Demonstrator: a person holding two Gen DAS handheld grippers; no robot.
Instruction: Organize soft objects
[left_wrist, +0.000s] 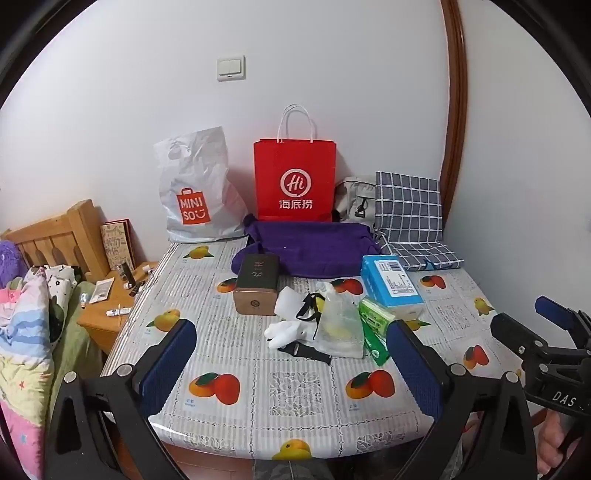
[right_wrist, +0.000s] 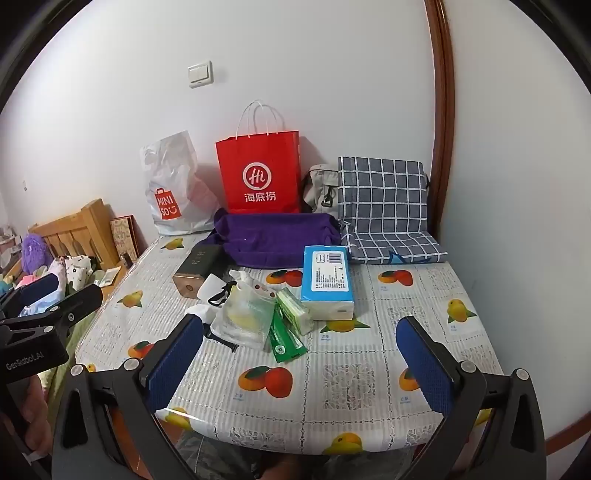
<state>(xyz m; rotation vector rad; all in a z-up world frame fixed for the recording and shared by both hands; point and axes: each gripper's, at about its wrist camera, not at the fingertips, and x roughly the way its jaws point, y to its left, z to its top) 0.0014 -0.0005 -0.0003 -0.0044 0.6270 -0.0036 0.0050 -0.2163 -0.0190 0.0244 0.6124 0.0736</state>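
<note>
- Table (left_wrist: 258, 406): rectangular, covered with a glossy plastic cloth printed with lace squares and fruit.
- Red paper bag (left_wrist: 295, 181): stiff, upright against the wall at the table's far edge, with white twisted-cord handles.
- White plastic bag (left_wrist: 195, 192): crinkled, leaning beside the red bag.
- Checked cushion (left_wrist: 408, 218): grey-blue fabric with a white grid, folded at the far right corner.
- Purple cloth (left_wrist: 314, 247): soft, plush, bunched in front of the red bag.
- Blue tissue pack (left_wrist: 391, 284): soft rectangular block, lying near the centre right.
- Brown box (left_wrist: 256, 284): rigid, with rounded edges, left of the central pile.
- Clear plastic pouch (left_wrist: 340, 325): limp, lying over white soft pieces and black straps.
- Green tissue packet (left_wrist: 375, 317): small, touching the blue pack.
- Left gripper (left_wrist: 291, 354): blue ribbed pads spread wide, nothing between them, above the near table edge.
- Right gripper (right_wrist: 301, 350): likewise spread wide and empty.
</note>
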